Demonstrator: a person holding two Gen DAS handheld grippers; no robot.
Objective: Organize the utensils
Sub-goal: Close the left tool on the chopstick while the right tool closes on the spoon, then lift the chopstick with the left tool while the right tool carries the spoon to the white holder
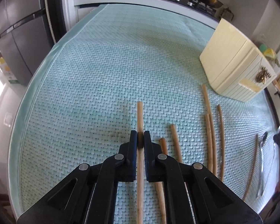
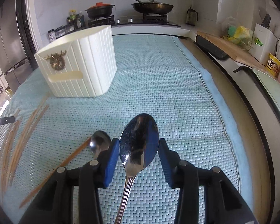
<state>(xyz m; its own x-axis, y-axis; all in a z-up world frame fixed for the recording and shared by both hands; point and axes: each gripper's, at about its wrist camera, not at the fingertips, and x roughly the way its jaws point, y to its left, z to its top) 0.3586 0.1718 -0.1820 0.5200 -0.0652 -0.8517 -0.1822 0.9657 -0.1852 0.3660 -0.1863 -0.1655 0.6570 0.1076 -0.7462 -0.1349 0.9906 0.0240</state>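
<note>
My left gripper (image 1: pixel 140 140) is shut on a wooden chopstick (image 1: pixel 140 115) that runs straight ahead between the jaws, low over the green woven mat (image 1: pixel 106 71). Several more chopsticks (image 1: pixel 211 128) lie to its right. A cream ribbed utensil holder (image 1: pixel 233 65) stands at the far right; it also shows in the right wrist view (image 2: pixel 80 65). My right gripper (image 2: pixel 139 145) is open around the bowl of a large steel spoon (image 2: pixel 138 140) lying on the mat. A smaller spoon (image 2: pixel 99 143) lies just left of its left finger (image 2: pixel 112 160).
One chopstick (image 2: pixel 65 164) lies diagonally left of the right gripper, with several others (image 2: pixel 18 136) further left. A stove with pans (image 2: pixel 151 7) stands behind the mat. A counter edge (image 2: pixel 252 97) with a cutting board (image 2: pixel 229 48) runs along the right.
</note>
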